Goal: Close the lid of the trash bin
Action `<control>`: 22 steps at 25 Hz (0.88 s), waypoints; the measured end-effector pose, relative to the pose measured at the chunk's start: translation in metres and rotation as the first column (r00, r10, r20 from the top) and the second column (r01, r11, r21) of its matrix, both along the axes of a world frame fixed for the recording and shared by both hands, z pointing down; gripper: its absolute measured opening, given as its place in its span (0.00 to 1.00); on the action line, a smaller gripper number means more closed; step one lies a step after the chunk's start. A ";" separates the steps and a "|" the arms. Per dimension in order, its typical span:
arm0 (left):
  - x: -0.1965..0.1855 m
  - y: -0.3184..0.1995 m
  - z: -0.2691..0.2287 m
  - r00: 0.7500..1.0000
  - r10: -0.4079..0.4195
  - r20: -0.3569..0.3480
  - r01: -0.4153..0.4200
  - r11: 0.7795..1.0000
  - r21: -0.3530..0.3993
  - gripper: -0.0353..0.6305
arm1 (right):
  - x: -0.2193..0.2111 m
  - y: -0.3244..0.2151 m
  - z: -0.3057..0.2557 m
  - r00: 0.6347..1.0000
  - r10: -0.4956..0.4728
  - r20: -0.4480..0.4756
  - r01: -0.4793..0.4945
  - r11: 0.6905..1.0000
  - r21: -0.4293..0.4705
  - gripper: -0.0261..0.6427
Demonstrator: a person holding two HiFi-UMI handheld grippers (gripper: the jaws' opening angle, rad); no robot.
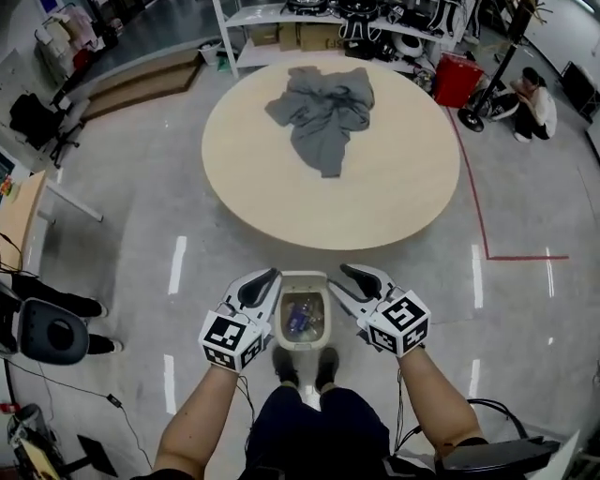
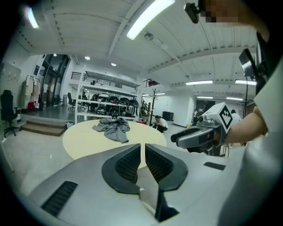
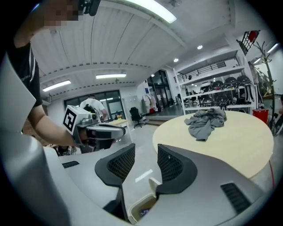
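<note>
A small cream trash bin (image 1: 303,322) stands on the floor just in front of the person's shoes, its top uncovered and trash visible inside. A pale flap (image 1: 304,280) rises at its far rim. My left gripper (image 1: 270,276) hangs to the left of the bin, jaws shut with nothing between them (image 2: 142,148). To the bin's right is my right gripper (image 1: 348,272), its jaws open and empty (image 3: 146,152). In the right gripper view the bin (image 3: 142,208) shows below the gap. Neither gripper touches the bin.
A round beige table (image 1: 394,187) with a crumpled grey cloth (image 1: 323,108) stands just beyond the bin. Shelving (image 1: 281,28) and a red box (image 1: 457,80) are behind it. A person (image 1: 534,103) crouches at the far right. A chair (image 1: 52,333) sits to the left.
</note>
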State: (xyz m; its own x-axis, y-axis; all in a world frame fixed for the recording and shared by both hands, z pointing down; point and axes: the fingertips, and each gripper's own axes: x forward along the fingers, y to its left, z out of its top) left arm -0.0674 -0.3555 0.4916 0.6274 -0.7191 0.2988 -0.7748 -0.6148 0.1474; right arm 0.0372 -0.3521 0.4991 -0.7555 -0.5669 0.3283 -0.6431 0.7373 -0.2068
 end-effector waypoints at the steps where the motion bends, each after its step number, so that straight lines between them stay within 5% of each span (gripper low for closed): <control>1: -0.003 -0.007 0.014 1.000 0.007 0.012 -0.007 1.000 -0.014 0.07 | -0.002 -0.004 0.014 1.000 -0.007 -0.016 0.007 1.000 -0.015 0.25; 4: -0.011 -0.023 0.064 0.998 0.034 0.054 -0.030 0.997 -0.071 0.17 | -0.011 -0.016 0.054 0.998 -0.041 -0.051 0.039 0.998 -0.053 0.25; 12: -0.010 -0.030 0.195 0.980 0.160 0.115 -0.127 0.960 -0.251 0.18 | -0.034 -0.023 0.168 0.991 -0.102 -0.082 0.083 0.975 -0.205 0.25; 22: -0.004 -0.050 0.299 0.950 0.262 0.172 -0.190 0.919 -0.346 0.22 | -0.031 -0.046 0.279 0.980 -0.100 -0.172 0.045 0.953 -0.299 0.25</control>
State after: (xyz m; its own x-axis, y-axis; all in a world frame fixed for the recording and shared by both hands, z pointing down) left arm -0.0712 -0.4056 0.7908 0.6585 -0.4078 0.6325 -0.6554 -0.7238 0.2157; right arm 0.0058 -0.3984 0.7783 -0.7020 -0.3710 0.6079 -0.6374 0.7081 -0.3038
